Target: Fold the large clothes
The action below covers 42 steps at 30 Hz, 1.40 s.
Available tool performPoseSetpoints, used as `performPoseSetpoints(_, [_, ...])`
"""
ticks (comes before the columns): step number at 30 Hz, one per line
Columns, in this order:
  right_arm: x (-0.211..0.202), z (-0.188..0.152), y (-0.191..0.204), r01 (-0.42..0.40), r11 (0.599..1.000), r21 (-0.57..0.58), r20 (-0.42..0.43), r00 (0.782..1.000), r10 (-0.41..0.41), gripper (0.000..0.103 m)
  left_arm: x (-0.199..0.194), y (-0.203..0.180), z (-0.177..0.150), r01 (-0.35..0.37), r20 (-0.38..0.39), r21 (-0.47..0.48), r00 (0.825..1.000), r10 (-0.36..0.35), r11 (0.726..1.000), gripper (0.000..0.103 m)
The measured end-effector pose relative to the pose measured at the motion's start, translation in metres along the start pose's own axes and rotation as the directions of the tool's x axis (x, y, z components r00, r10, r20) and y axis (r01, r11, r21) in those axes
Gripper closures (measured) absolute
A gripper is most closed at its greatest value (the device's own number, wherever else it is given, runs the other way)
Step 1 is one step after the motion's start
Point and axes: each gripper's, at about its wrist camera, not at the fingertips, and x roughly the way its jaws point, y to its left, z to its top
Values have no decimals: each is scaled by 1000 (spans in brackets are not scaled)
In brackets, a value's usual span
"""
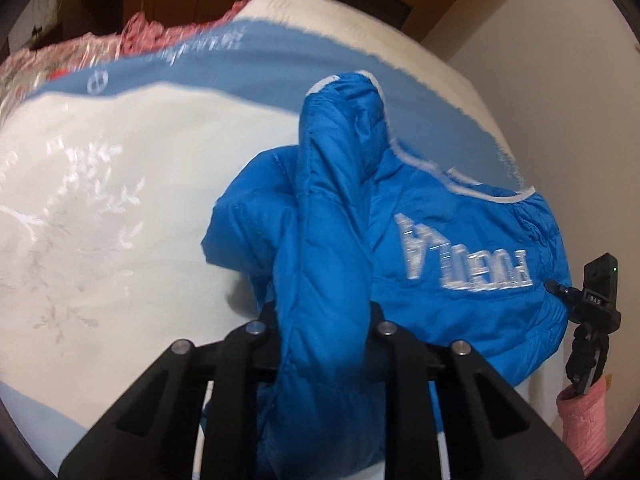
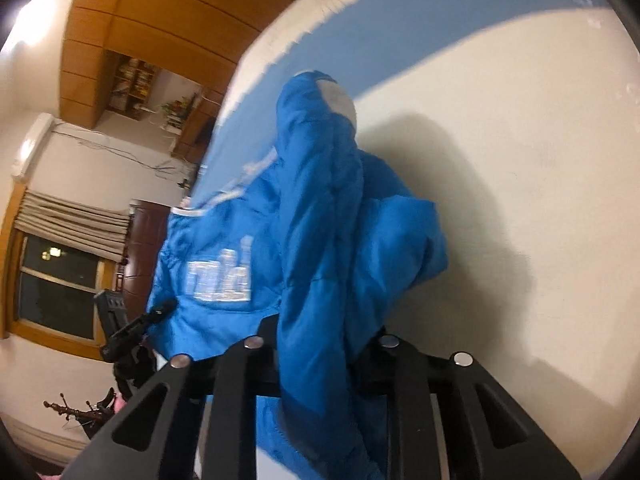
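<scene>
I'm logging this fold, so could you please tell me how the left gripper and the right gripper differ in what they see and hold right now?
The left gripper holds a blue fold of the jacket with the white lettering on its right; for the right gripper, the lettering lies on its left. The left view shows the white-and-blue bedspread and pink bedding; the right view shows a window and wooden cabinets. Both appear shut on jacket fabric.

left gripper (image 1: 326,320) clamps blue jacket (image 1: 440,248) — on bed (image 1: 100,200).
</scene>
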Motion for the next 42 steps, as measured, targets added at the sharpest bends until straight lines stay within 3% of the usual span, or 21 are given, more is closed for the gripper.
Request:
performPoseSetpoints(9, [-72, -45, 63, -14, 993, -121, 36, 999, 18, 84, -87, -40, -37, 60, 51, 57, 997, -63, 997, 88])
performPoseSetpoints(14, [-107, -94, 69, -27, 991, -128, 26, 999, 30, 84, -124, -38, -85, 80, 35, 56, 996, -82, 995, 88])
performPoseSetpoints(19, [-111, -133, 68, 2, 992, -125, -5, 1000, -3, 84, -134, -29, -129, 64, 5, 40, 998, -65, 997, 87])
performPoseSetpoints(22, [-102, -153, 62, 26, 993, -114, -26, 999, -29, 84, -129, -20, -151, 41, -5, 30, 999, -41, 999, 87])
performPoseSetpoints(29, [-69, -168, 24, 131, 991, -22, -65, 989, -133, 84, -83, 4, -186, -85, -51, 51, 995, 87, 995, 80])
performPoseSetpoints(36, [-42, -179, -25, 187, 980, 71, -84, 980, -181, 78, -50, 32, -199, -39, -95, -8, 995, 38, 999, 63])
performPoseSetpoints(42, [-34, -189, -40, 178, 980, 89, -47, 984, -174, 76, -44, 27, -199, -57, -87, 57, 994, 62, 997, 58])
